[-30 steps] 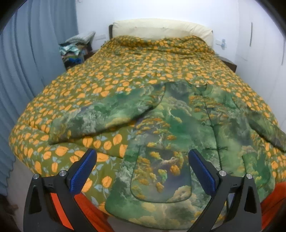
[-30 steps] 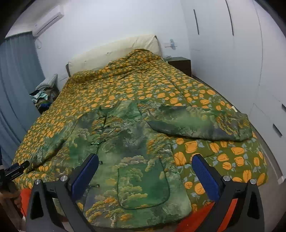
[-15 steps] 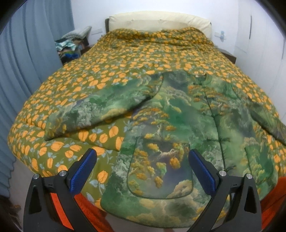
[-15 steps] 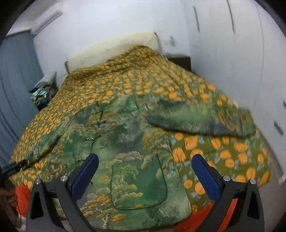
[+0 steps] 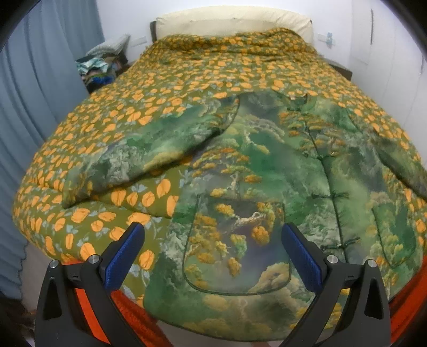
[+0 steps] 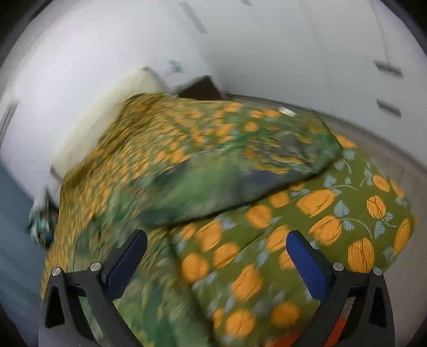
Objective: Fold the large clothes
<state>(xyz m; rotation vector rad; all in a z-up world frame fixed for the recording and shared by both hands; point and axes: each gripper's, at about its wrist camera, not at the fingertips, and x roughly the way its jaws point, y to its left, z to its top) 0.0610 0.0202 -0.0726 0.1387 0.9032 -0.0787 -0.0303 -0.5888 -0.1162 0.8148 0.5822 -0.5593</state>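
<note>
A large green padded jacket [image 5: 267, 170] with a tree-and-cloud print lies face up on the bed, sleeves spread. Its left sleeve [image 5: 149, 157] reaches toward the bed's left side and its hem hangs at the near edge. My left gripper [image 5: 213, 245] is open and empty, hovering just above the jacket's lower left pocket [image 5: 234, 245]. My right gripper [image 6: 216, 256] is open and empty, over the quilt just in front of the jacket's right sleeve [image 6: 240, 170]. The right wrist view is motion-blurred.
The bed carries an olive quilt with orange leaves [image 5: 186, 80] and a cream headboard [image 5: 232, 24]. Blue curtains [image 5: 32, 106] hang on the left by a pile of clothes [image 5: 101, 66]. White wardrobe doors [image 6: 347, 66] and a dark nightstand [image 6: 200, 88] stand on the right.
My left gripper moved slightly closer to the jacket. My right gripper swung fast to the right, from the jacket's front toward its right sleeve and the bed's corner.
</note>
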